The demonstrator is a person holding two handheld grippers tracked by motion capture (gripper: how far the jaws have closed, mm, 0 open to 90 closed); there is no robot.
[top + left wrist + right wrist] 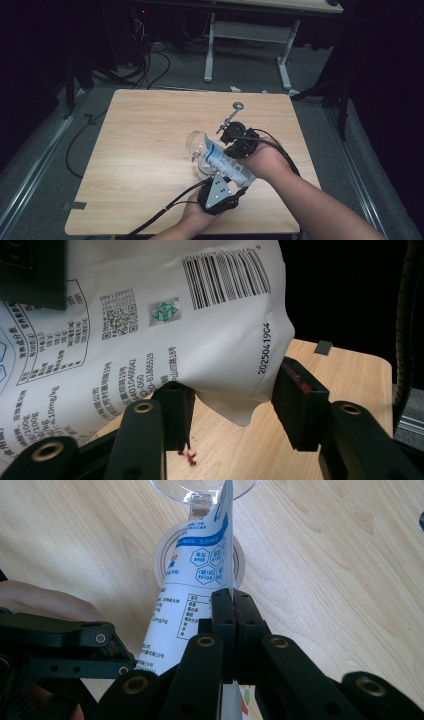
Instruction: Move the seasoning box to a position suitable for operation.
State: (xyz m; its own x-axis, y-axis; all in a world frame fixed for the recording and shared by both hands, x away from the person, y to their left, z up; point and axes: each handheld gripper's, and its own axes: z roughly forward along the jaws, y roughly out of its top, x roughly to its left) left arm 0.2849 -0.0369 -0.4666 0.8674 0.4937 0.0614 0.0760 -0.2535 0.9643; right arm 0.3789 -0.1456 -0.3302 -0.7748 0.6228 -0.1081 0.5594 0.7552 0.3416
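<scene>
We pinch the pouch [200, 580] with our right gripper [234, 605], tipped over the glass [196, 145]; left gripper [232, 405] stands open beneath, pouring unfinished.

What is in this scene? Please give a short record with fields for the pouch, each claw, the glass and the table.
pouch: white printed pouch, held above the glass
right claw: shut on the pouch edge
left claw: jaws apart around the pouch's bottom corner; contact unclear
glass: clear stemmed glass, under the pouch tip
table: light wood, small red specks by the left claw
</scene>
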